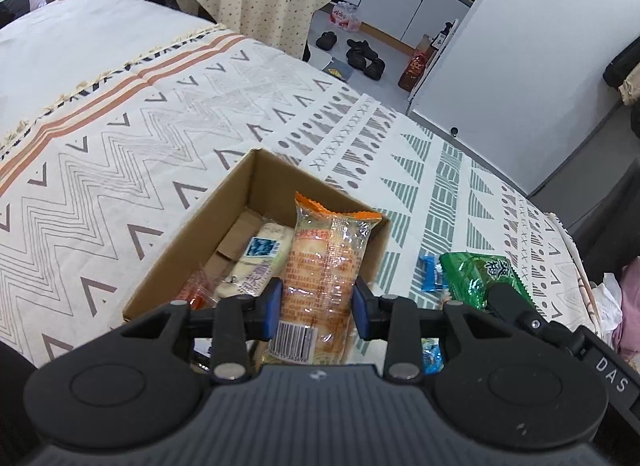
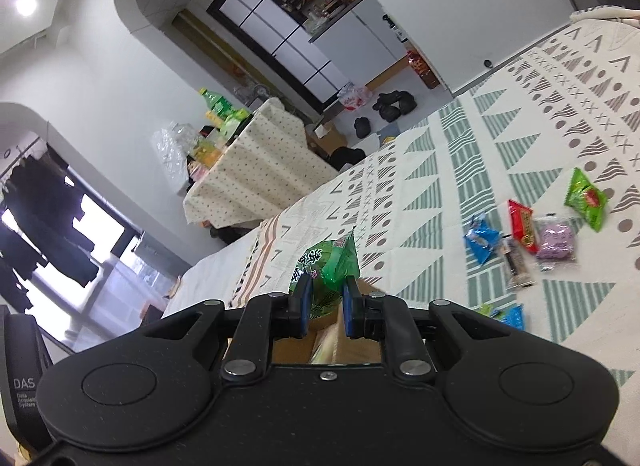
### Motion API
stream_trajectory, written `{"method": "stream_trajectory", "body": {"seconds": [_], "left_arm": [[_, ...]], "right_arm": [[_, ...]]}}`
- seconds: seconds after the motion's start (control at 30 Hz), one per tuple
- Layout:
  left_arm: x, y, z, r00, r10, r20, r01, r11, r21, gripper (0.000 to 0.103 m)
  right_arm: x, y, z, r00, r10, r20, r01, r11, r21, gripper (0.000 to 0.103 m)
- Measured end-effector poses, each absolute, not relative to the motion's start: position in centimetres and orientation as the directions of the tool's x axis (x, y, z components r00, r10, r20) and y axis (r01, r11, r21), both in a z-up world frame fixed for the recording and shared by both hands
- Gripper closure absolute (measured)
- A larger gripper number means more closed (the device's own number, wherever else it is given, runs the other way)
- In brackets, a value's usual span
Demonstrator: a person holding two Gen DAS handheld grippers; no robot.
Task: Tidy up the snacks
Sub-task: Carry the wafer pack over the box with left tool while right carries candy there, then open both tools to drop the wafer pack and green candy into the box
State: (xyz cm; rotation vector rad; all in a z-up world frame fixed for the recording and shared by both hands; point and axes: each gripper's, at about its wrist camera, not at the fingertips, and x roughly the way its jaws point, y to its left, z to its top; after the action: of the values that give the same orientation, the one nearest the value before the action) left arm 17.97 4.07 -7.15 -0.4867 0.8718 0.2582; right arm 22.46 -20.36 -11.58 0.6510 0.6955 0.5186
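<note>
The cardboard box (image 1: 168, 262) holds a white bun pack (image 1: 256, 262). The left gripper (image 1: 318, 306) clamps an orange cake pack (image 1: 324, 266) and the right gripper (image 2: 325, 302) a green packet (image 2: 332, 266); the box's near contents are hidden.

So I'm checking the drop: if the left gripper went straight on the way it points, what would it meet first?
Most likely the cardboard box: the left gripper, shut on the orange-topped cake packet, aims into its open top, so the packet would probably touch the white snack packet inside first. Depth is unclear.

Box (image 1: 168, 266) top open, half full inside; loose snacks (image 2: 520, 234) on right.
</note>
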Motion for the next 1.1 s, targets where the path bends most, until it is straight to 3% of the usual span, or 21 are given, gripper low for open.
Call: {"method": "stream_trajectory", "body": {"seconds": [0.47,0.63,0.93,1.1], "left_arm": [[18.5,8.5,-9.4,0.606,-0.022,-0.795,-0.442,0.822,-0.359,0.068],[19.0,9.0,-10.0,0.599,-0.041,-0.800,-0.436,0.821,-0.369,0.068],[19.8,8.4,-9.7,0.610,-0.075,-0.789,-0.400,0.830,-0.388,0.068],[20.0,7.9,-9.4,0.602,-0.069,-0.795,-0.398,0.838,-0.374,0.058]], "right_arm": [[22.5,-14.8,-12.4,0.588,0.652,-0.478,-0.238,0.705,0.668,0.086],[22.2,-14.4,-13.1,0.592,0.626,-0.507,-0.205,0.726,0.657,0.059],[22.1,-16.7,-13.5,0.620,0.556,-0.553,-0.136,0.770,0.623,0.055],[21.9,-17.7,-13.3,0.625,0.549,-0.554,-0.132,0.774,0.619,0.055]]}}
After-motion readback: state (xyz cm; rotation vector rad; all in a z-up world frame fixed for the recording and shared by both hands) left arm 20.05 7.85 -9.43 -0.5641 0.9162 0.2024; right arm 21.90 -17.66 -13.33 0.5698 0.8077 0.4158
